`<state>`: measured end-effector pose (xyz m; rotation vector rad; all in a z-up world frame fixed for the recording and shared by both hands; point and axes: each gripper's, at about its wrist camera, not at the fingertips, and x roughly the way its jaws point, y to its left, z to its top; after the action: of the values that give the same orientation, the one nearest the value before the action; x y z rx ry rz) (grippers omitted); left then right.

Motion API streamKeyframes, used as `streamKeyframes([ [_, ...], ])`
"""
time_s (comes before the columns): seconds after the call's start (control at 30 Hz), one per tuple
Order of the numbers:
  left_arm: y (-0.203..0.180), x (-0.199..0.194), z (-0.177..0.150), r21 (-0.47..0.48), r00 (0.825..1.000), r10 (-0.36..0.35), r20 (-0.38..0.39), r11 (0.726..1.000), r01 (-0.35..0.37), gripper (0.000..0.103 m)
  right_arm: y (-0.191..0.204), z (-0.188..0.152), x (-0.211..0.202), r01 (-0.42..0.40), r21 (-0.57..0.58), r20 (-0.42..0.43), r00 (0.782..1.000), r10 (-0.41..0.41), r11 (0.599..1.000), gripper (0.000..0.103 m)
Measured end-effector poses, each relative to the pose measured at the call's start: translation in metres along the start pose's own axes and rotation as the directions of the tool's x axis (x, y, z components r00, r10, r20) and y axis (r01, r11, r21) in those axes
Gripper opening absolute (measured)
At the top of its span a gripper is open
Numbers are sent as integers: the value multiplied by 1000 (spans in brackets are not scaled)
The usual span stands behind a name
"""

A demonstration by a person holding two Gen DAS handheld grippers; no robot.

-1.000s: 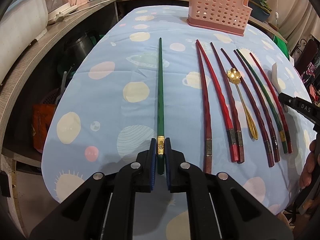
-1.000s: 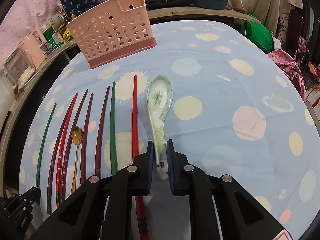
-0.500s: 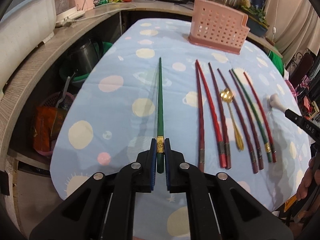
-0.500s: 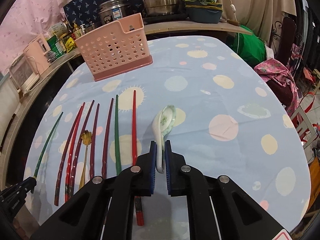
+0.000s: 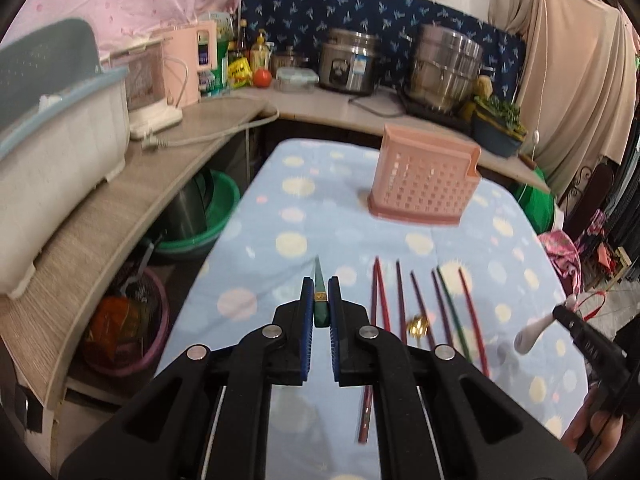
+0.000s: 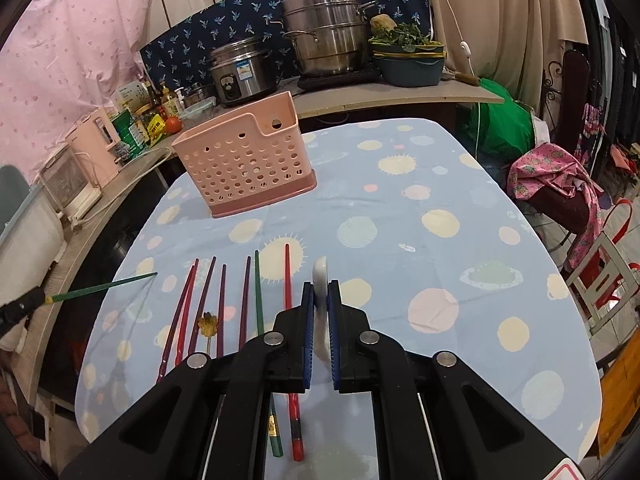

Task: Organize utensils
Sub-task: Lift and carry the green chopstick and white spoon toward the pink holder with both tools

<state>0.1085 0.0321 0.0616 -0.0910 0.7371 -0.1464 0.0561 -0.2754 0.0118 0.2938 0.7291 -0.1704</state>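
My left gripper (image 5: 321, 308) is shut on a green chopstick (image 5: 319, 298), held in the air and pointing forward; it also shows in the right wrist view (image 6: 104, 286). My right gripper (image 6: 320, 320) is shut on a white ceramic spoon (image 6: 320, 280), lifted off the table; the spoon also shows in the left wrist view (image 5: 530, 334). A pink perforated utensil basket (image 5: 424, 178) (image 6: 248, 160) stands at the far side of the table. Several red, purple and green chopsticks (image 6: 224, 304) and a gold spoon (image 6: 208, 322) lie in a row on the cloth.
The table has a blue dotted cloth (image 6: 420, 240). A counter (image 5: 120, 184) runs along the left and back with pots (image 6: 328, 40) and appliances. Green basins (image 5: 208, 208) sit below the counter. A chair with pink cloth (image 6: 560, 184) stands at right.
Both grippers have risen well above the table. The green chopstick and the white spoon have come up with them, and both views have tilted toward the basket.
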Motion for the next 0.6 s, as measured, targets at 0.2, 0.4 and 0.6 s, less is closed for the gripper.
streamKeyframes([
  [0.2,-3,-4,54,-7,997,-28,77,1000,29,7,3,30,0,-43,4,35,998,43,999,7],
  [0.4,-9,-4,113,-15,988,-52,147,998,55,7,8,73,13,-129,19,49,991,127,992,7],
  [0.6,-28,-9,171,-19,967,-89,239,995,96,7,16,126,35,-231,51,72,971,227,972,7],
])
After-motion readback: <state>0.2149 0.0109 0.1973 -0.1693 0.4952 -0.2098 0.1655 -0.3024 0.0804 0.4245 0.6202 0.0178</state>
